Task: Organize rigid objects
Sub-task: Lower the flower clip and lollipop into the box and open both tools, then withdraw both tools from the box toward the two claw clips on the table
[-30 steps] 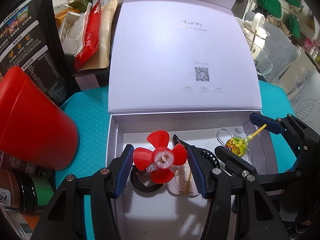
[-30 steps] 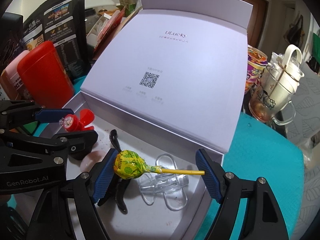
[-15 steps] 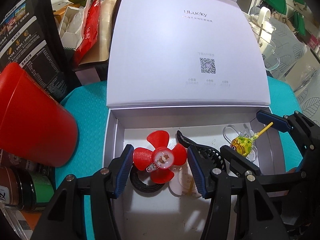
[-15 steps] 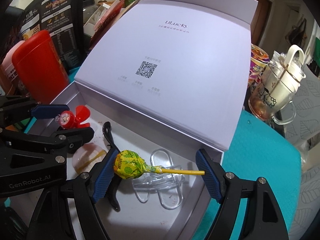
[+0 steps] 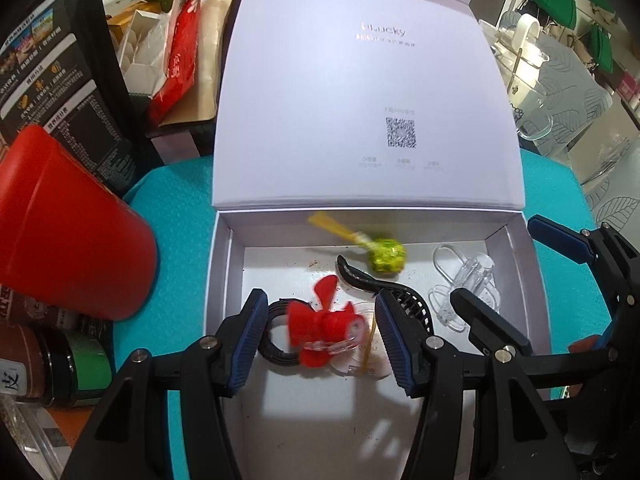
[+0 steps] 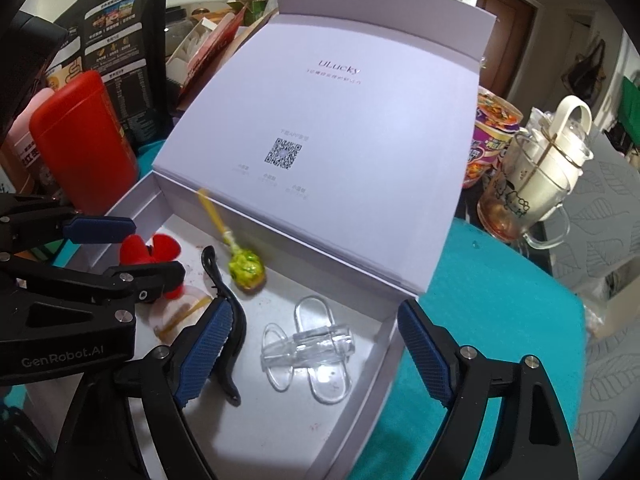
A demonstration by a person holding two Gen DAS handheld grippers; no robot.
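Observation:
An open white box (image 5: 224, 264) (image 6: 380, 344) lies on a teal mat. My left gripper (image 5: 318, 340) is open; the blurred red fan (image 5: 324, 322) lies between its fingers on the box floor, also in the right wrist view (image 6: 154, 250). My right gripper (image 6: 312, 360) is open over the box. The yellow-green lollipop (image 5: 386, 256) (image 6: 246, 266) lies blurred near the box's back wall. A clear plastic clip (image 5: 466, 288) (image 6: 308, 344), a black curved piece (image 5: 360, 276) (image 6: 224, 292) and a round white disc (image 6: 180, 312) also lie inside.
The box lid (image 5: 368, 100) stands up behind. A red canister (image 5: 64, 224) and jars (image 5: 52, 364) stand left of the box. A black bag (image 5: 52, 76) and snack packets (image 5: 176, 56) are behind. Glass cups (image 6: 528, 192) and an instant-noodle cup (image 6: 488, 140) stand right.
Both grippers opened. The lollipop dropped from the right gripper and the red fan from the left; both are blurred, landing in the box.

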